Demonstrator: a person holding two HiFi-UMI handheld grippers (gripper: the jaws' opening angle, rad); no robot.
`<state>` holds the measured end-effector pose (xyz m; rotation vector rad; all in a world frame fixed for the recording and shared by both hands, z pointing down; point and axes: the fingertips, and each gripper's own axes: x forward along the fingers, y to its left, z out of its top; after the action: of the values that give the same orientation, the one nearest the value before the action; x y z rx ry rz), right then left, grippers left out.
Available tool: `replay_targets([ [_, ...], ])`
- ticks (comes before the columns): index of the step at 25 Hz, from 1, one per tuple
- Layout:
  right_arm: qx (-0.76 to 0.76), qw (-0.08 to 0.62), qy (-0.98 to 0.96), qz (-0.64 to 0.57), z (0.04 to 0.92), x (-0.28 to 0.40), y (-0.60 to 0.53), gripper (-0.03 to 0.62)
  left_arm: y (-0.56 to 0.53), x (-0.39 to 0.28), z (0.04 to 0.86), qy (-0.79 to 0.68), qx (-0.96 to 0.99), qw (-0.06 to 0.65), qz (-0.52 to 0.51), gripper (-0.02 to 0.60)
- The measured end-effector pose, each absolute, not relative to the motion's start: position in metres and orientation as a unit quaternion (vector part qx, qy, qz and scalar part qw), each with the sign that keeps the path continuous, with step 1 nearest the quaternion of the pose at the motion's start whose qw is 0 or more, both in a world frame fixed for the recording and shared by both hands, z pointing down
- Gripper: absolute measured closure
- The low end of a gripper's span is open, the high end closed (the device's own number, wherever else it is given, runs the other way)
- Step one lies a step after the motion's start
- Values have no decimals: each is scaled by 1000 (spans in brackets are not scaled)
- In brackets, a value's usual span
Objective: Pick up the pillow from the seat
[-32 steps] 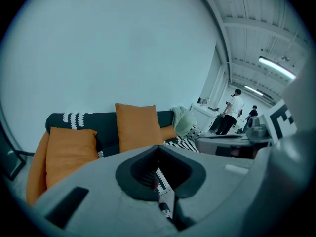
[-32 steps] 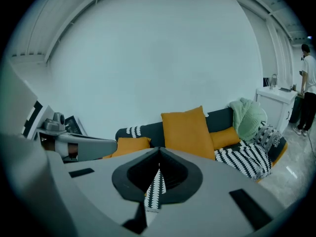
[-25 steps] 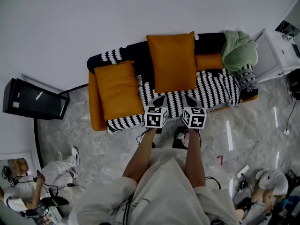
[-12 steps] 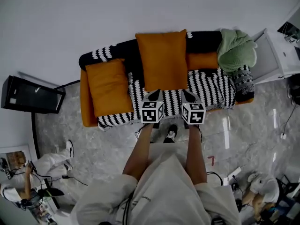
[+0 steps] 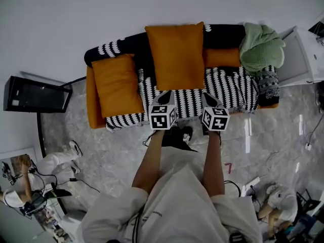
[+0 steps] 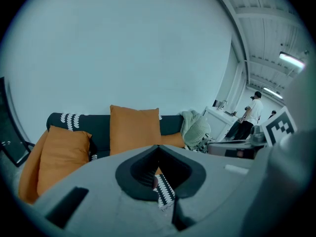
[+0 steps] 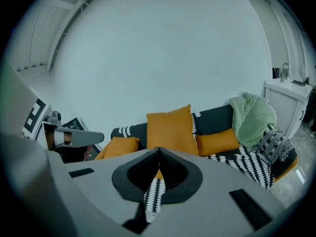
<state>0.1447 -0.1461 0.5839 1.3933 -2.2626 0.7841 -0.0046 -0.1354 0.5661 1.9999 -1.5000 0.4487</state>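
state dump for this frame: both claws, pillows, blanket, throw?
left claw: shut, nothing between the jaws.
right claw: shut, nothing between the jaws.
middle pillow: upright against the backrest, not gripped.
left pillow: propped at the sofa's left end in the head view.
small pillow: lying along the backrest, beside the green blanket.
green blanket: bunched at the right end.
striped throw: spread over the seat.

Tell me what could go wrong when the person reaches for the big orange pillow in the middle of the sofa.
1. The jaws of the left gripper and right gripper are together; unopened, they would likely push the large orange square fabric pillow over rather than grip it.
2. The pillow's lower edge rests on the black-and-white striped knitted throw; low jaws might pinch the throw and drag it along.
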Motion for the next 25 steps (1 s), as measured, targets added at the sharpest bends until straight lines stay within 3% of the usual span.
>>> replay_targets([
  [25, 473, 206, -804, 296, 598, 99, -272, 586, -264, -31, 586, -549, 750, 335, 156, 573],
])
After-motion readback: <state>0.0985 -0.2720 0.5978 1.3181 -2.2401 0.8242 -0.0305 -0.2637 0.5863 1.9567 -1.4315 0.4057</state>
